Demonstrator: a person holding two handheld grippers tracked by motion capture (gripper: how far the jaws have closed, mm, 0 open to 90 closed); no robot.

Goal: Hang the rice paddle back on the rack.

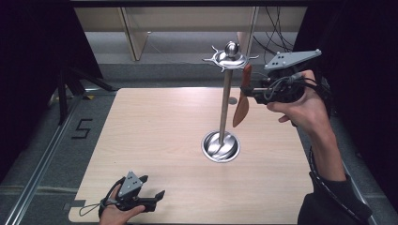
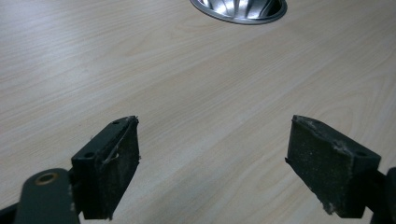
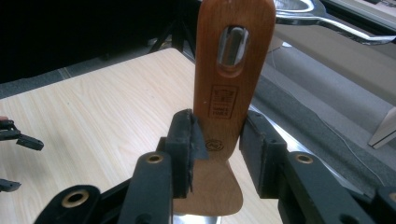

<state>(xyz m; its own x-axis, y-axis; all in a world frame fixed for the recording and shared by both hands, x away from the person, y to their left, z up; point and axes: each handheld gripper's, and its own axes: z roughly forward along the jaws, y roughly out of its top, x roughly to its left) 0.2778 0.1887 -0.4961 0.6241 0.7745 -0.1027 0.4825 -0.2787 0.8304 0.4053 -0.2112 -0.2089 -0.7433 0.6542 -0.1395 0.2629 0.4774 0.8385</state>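
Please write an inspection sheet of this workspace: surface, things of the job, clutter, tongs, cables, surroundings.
Surface: wooden table, light, no marks seen.
Job's things: wooden spatula held upright beside the metal stand; its hanging slot is near the stand's hooks; stand's round base sits on the table.
Clutter: nothing seen.
Tongs: right tongs shut on the spatula handle; left tongs open, empty, low over the near edge of the table.
Cables: one trails from the left tongs; black cables hang behind the table.
Surroundings: dark curtains on both sides, wooden frame behind, floor mark "5".
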